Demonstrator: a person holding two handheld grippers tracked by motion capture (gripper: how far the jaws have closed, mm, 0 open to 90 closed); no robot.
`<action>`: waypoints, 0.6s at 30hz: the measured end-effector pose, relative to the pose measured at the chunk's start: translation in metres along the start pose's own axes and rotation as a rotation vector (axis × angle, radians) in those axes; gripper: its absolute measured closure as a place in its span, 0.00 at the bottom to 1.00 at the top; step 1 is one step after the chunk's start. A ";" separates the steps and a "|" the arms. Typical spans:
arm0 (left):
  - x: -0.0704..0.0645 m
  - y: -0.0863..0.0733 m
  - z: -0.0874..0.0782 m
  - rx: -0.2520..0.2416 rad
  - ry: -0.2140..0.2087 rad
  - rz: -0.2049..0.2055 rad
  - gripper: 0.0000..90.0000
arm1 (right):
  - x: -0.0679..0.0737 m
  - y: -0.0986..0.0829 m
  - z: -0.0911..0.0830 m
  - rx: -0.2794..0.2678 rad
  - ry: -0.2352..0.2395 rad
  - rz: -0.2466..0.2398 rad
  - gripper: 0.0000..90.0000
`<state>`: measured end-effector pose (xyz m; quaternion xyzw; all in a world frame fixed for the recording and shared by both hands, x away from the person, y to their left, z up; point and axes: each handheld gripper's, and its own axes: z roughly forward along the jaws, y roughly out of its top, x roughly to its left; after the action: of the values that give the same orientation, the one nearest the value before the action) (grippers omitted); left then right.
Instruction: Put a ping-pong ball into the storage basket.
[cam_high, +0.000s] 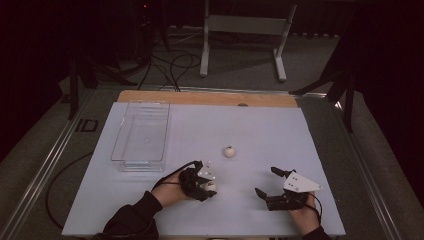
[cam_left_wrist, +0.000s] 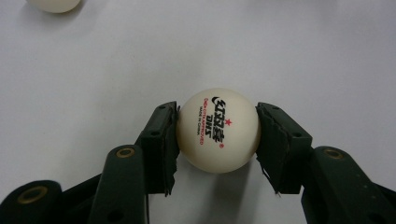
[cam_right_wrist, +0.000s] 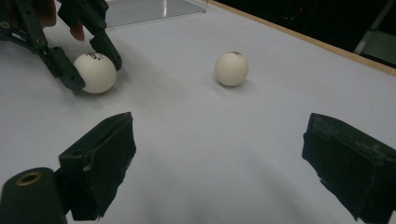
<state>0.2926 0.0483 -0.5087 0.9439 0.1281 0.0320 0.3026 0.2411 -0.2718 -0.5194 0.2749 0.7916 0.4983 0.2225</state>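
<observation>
Left gripper pinches ball on the mat near the front edge, logo up, round so no long axis. Right gripper low, jaws wide, empty. Second ball farther back; tray far left.

I see a white worktop, wooden strip along its far edge; on it a clear tray at left, one ball mid-surface, another ball nearer me
</observation>
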 end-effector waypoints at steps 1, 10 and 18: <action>0.000 0.000 0.000 0.000 0.000 0.000 0.58 | 0.000 0.000 0.000 0.000 0.000 0.000 0.10; -0.001 0.004 -0.012 0.015 -0.023 0.021 0.58 | 0.000 0.000 0.000 0.000 -0.001 0.000 0.10; -0.005 0.009 -0.026 0.028 -0.038 0.042 0.58 | 0.000 0.000 0.000 0.001 -0.002 -0.003 0.10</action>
<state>0.2864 0.0553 -0.4822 0.9510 0.1026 0.0185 0.2911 0.2409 -0.2716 -0.5190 0.2743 0.7919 0.4975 0.2240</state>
